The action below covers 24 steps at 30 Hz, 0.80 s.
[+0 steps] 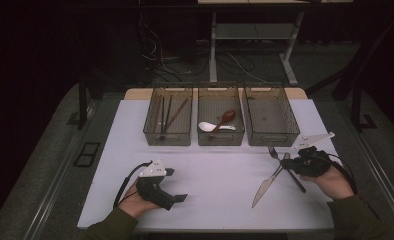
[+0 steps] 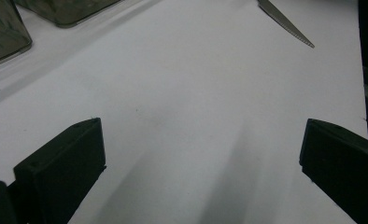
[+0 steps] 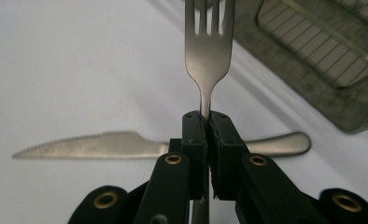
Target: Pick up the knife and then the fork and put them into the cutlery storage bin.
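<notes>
A metal fork (image 3: 208,51) is clamped by its neck in my right gripper (image 3: 206,116), tines pointing away toward a bin. In the high view that right gripper (image 1: 287,161) sits at the right of the white table, with the fork (image 1: 274,151) sticking out to its left. A serrated steel knife (image 3: 126,144) lies flat on the table beneath the jaws, seen as the knife (image 1: 266,184) running toward the front edge in the high view. My left gripper (image 2: 201,158) stands open over bare table, and appears as the left gripper (image 1: 176,185) at the front left.
Three clear bins stand in a row at the back: the left bin (image 1: 168,135) holds chopsticks, the middle bin (image 1: 221,136) holds a white spoon and a dark red spoon, the right bin (image 1: 271,136) has nothing in it. The table's right edge (image 1: 330,150) is close to my right hand.
</notes>
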Each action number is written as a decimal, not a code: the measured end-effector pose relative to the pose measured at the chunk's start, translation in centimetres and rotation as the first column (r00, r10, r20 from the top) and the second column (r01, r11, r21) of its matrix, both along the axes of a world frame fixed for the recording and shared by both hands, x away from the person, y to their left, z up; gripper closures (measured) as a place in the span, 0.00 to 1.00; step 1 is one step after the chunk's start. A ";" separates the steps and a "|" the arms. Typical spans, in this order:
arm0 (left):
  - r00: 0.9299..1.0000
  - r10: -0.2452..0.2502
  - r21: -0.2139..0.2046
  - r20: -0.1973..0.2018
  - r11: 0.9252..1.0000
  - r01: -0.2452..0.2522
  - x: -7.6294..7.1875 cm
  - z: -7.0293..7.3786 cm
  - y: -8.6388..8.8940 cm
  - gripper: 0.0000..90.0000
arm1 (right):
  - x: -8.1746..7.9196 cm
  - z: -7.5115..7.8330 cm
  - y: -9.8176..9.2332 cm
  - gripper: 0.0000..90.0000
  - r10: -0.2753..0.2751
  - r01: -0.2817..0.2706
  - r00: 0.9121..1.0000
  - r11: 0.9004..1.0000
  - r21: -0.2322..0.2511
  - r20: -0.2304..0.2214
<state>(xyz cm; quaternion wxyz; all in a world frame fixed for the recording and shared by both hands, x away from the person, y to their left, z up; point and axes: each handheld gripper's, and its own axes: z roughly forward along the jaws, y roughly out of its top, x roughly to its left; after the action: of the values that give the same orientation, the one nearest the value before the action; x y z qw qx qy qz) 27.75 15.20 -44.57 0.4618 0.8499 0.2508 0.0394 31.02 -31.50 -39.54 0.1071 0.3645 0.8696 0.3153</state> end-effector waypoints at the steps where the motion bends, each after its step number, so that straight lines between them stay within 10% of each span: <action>1: 1.000 0.000 0.001 -0.001 1.000 0.000 0.0 0.0 0.0 0.00 | 0.1 0.1 0.0 0.95 -0.010 0.010 1.000 1.000 0.014 0.007; 24: 1.000 -0.002 0.010 -0.002 1.000 0.002 -0.1 0.1 0.4 0.00 | 3.3 2.8 -1.0 0.95 -0.142 0.113 0.982 0.970 0.217 0.122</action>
<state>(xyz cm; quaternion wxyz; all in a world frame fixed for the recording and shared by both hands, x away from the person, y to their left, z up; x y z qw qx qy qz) 27.69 15.62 -44.51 0.4572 0.8526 0.2501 0.0393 34.34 -32.53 -36.73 0.1475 0.4066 0.7971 0.4214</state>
